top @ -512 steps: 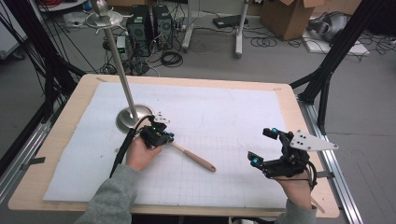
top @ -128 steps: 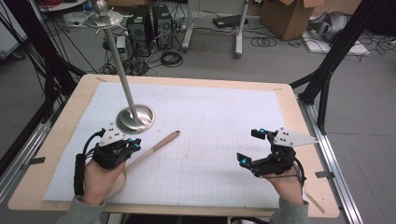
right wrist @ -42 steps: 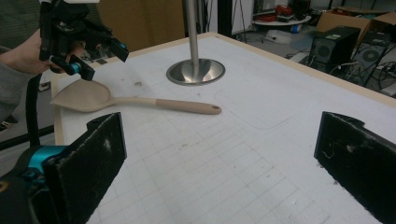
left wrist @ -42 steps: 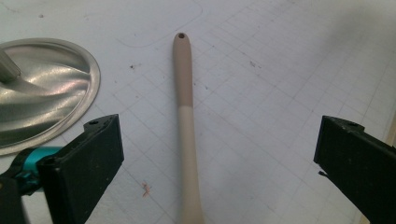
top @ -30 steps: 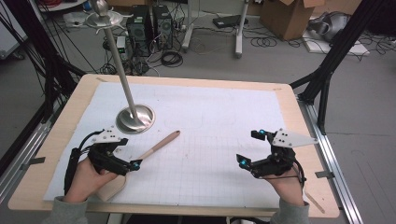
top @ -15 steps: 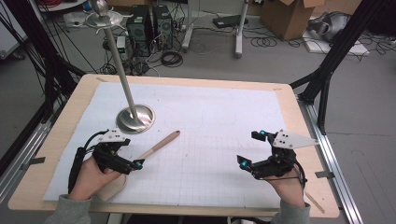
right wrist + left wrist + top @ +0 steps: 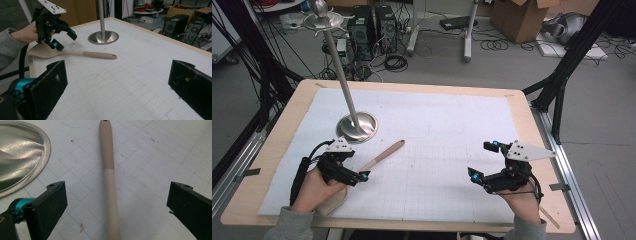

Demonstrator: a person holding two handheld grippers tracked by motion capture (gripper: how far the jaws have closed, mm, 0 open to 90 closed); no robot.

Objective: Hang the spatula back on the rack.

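Overhead, both grippers (left gripper [image 7: 353,173], right gripper [image 7: 482,162]) gape wide, the left straddling the wooden spatula [image 7: 109,173] without touching.

One wooden spatula [image 7: 377,159] on the gridded mat [image 7: 447,135], one steel stand [image 7: 356,126] with round base and upright pole, two handheld grippers, left gripper [image 7: 356,169] and right gripper [image 7: 482,160], one wooden table [image 7: 522,115], two computer towers [image 7: 372,27] on floor behind, one cardboard box [image 7: 519,17].

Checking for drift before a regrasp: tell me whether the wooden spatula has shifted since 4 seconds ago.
No. The light wooden spatula lies as before, its handle tip pointing up-right beside the round steel stand base, same gap, same angle. The left claw has drawn back along it.
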